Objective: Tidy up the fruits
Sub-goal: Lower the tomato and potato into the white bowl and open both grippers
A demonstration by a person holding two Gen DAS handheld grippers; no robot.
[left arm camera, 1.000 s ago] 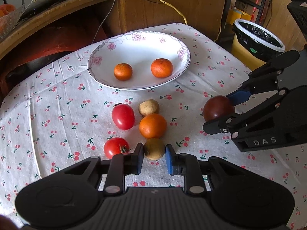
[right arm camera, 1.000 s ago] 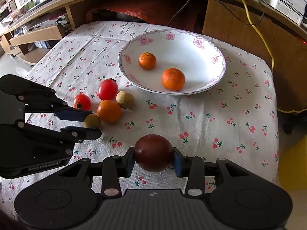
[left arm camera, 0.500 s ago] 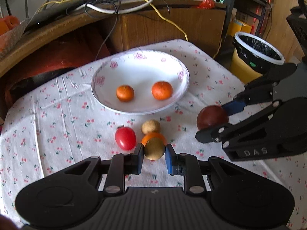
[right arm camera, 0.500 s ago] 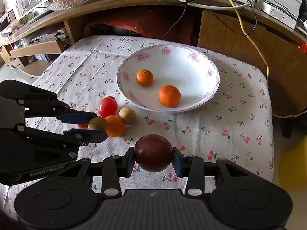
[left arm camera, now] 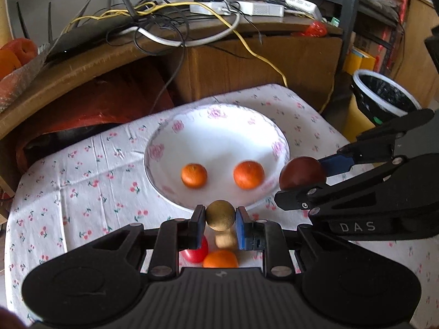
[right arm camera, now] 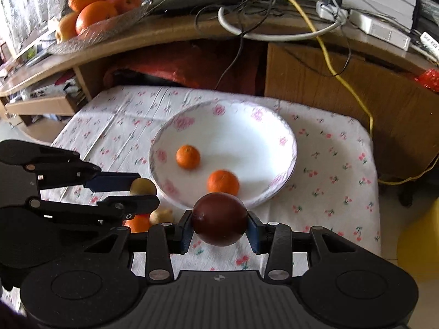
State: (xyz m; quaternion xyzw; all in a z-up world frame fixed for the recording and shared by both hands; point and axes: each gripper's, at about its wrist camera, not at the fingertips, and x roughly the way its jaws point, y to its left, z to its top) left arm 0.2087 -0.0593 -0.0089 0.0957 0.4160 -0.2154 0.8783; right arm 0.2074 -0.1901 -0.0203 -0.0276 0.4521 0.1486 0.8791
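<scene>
1. Left gripper (left arm camera: 220,220) jaws clamp a brown fruit (left arm camera: 220,215); right gripper (right arm camera: 219,226) jaws clamp a dark plum (right arm camera: 219,218).
2. Just ahead, the plate (right arm camera: 288,181) holds two oranges.
3. Below the jaws, a tomato (left arm camera: 196,252), orange (left arm camera: 220,259) and another small fruit remain on the surface.

Tangled cables (left arm camera: 170,27) and a yellow cord (right arm camera: 340,63) sprawl across a wooden desk (right arm camera: 192,31) at 12 o'clock; a bin (left arm camera: 384,96) stands at 2 o'clock, beside the cherry-print cloth (left arm camera: 82,181).
</scene>
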